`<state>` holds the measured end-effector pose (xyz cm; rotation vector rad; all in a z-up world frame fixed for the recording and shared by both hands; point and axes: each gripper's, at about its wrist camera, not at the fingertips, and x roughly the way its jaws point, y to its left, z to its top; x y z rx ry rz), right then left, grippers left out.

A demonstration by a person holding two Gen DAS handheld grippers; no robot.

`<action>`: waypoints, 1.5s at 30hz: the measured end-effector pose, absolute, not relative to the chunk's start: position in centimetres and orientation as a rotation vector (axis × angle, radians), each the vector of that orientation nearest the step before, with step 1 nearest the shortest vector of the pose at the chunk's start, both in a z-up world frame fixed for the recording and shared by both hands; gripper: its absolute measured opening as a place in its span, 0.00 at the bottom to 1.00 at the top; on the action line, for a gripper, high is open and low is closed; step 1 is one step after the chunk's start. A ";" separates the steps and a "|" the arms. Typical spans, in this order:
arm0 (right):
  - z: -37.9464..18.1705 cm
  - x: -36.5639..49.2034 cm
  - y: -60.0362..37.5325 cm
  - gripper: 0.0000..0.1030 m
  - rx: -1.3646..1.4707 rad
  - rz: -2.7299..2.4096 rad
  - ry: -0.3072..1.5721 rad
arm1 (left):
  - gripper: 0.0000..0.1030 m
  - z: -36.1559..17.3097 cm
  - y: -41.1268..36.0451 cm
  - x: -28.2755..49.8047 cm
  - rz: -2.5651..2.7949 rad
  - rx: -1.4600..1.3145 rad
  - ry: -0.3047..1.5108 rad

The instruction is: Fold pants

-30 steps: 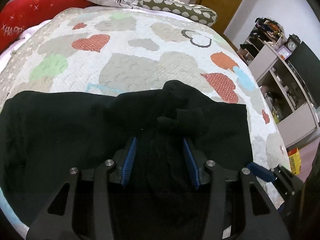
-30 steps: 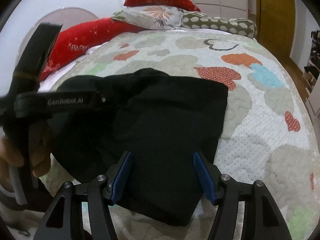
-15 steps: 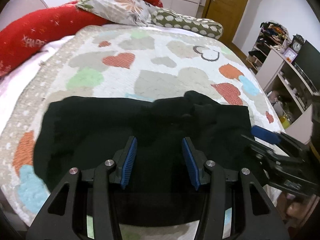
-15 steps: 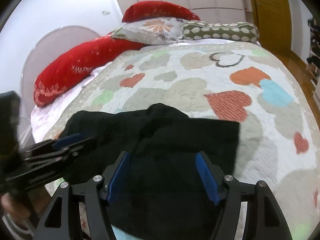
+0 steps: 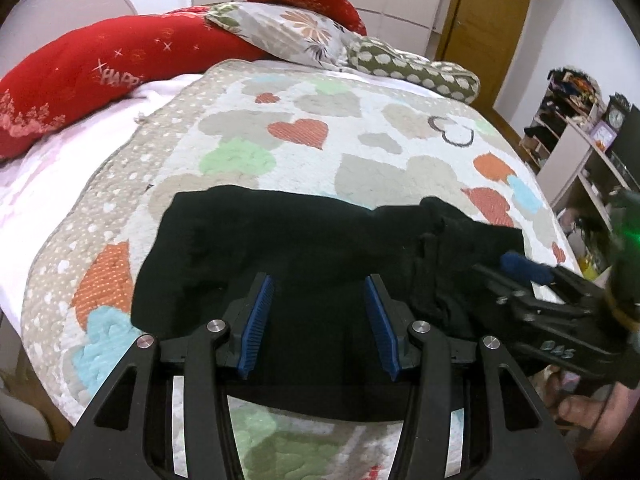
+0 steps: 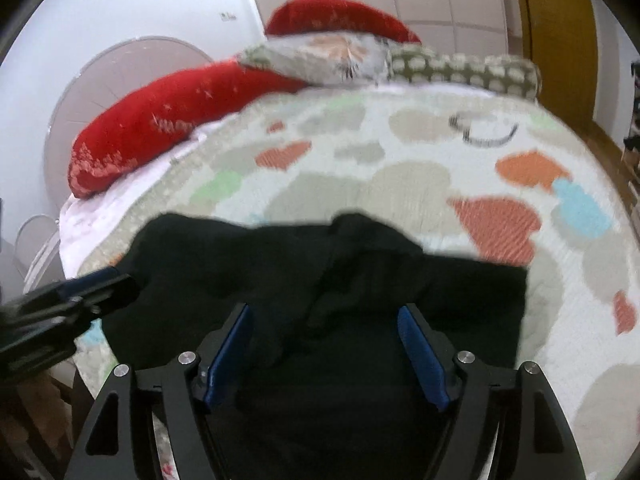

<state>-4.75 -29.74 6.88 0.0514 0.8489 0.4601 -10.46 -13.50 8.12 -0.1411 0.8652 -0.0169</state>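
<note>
Black pants (image 5: 288, 256) lie folded in a wide band across the near edge of the heart-patterned quilt (image 5: 360, 152). A bunched lump of cloth (image 5: 444, 216) sits toward their right end. My left gripper (image 5: 319, 312) is open and empty, held above the pants' near middle. My right gripper (image 6: 325, 344) is open and empty, above the right part of the pants (image 6: 360, 280). The right gripper (image 5: 532, 280) also shows at the right of the left wrist view. The left gripper (image 6: 80, 296) shows at the left of the right wrist view.
Red pillows (image 5: 100, 76), a floral pillow (image 5: 292, 36) and a spotted bolster (image 5: 412, 72) lie at the bed's head. A wooden door (image 5: 488, 16) is beyond. Shelves with clutter (image 5: 580, 148) stand to the right of the bed. A round fan (image 6: 120, 88) stands at the left.
Both grippers have pulled back and up from the pants, so more of the bed shows. The pants lie as before, released on the quilt.
</note>
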 end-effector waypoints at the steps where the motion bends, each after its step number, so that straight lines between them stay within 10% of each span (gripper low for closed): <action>1: 7.5 -4.9 -29.7 0.71 0.045 0.467 0.827 | 0.46 8.2 -13.5 -10.5 -0.015 -0.140 0.863; 45: 8.1 -1.8 -17.7 0.79 0.020 0.752 0.864 | 0.46 6.5 -6.6 -13.2 0.027 -0.315 0.873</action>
